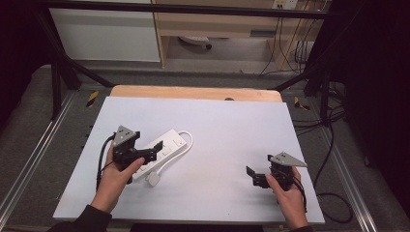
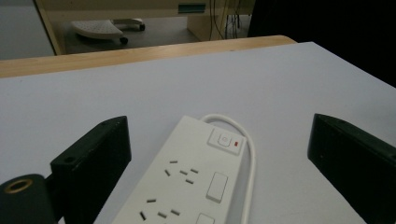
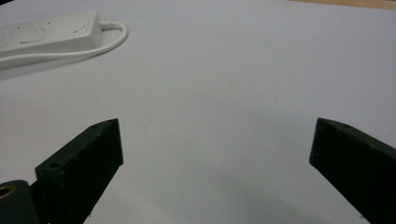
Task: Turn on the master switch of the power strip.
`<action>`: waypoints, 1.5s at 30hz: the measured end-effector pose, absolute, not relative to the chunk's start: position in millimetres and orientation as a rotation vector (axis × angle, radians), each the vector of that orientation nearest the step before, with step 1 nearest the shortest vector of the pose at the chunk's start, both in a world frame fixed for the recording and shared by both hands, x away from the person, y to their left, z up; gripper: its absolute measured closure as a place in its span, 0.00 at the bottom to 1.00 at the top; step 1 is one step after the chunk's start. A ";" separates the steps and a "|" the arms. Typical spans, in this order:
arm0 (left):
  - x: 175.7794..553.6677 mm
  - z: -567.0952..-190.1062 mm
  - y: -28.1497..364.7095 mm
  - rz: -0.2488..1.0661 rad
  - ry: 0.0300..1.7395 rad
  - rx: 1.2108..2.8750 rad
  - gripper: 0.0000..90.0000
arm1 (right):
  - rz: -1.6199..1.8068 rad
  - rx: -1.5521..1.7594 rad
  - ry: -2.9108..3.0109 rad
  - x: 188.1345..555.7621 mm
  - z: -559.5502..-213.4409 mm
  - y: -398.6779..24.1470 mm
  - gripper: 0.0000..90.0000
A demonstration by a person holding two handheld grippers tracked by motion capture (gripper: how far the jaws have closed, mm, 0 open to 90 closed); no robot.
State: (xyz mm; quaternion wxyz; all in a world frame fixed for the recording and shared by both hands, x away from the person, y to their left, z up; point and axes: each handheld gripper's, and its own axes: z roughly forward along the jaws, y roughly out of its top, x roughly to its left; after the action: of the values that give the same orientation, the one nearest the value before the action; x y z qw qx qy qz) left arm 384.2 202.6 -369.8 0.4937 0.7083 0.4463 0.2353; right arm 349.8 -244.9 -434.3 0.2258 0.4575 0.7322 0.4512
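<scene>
A white power strip [image 1: 167, 146] lies flat on the white board [image 1: 222, 130], left of centre, its cable [image 1: 186, 140] looping back to a white plug [image 1: 153, 179] near the person's left hand. My left gripper [image 1: 149, 154] is open and straddles the strip's near end. In the left gripper view the strip [image 2: 187, 182], with its sockets and switch [image 2: 224, 139], runs between the wide-apart jaws, clear of both. My right gripper [image 1: 255, 177] hovers open over bare board at the right, nothing between its jaws. The right gripper view has the strip [image 3: 46, 32] far off at top left.
The board rests on a wooden table whose far edge [image 1: 193, 92] shows beyond it. A black frame and floor cables [image 1: 333, 140] flank the table. Bare board lies between the two grippers.
</scene>
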 end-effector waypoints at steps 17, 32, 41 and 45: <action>404.1 -362.8 175.1 0.564 1.067 1.755 0.07 | 1.269 1.276 2.006 349.9 -433.1 -248.2 0.03; 421.8 -357.5 158.9 0.537 1.081 1.775 0.07 | 1.271 1.289 2.007 350.0 -433.1 -249.2 0.03; 427.4 -357.3 158.3 0.521 1.093 1.779 0.07 | 1.260 1.289 2.006 350.7 -434.1 -249.7 0.03; 430.2 -357.6 159.9 0.511 1.104 1.769 0.07 | 1.259 1.288 2.010 351.3 -434.3 -247.5 0.04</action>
State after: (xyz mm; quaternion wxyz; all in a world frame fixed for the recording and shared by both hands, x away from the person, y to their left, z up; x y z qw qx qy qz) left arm 430.2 159.9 -357.6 0.4770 0.7241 0.4521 0.2092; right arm 351.3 -247.5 -434.3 0.2196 0.4656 0.7267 0.4549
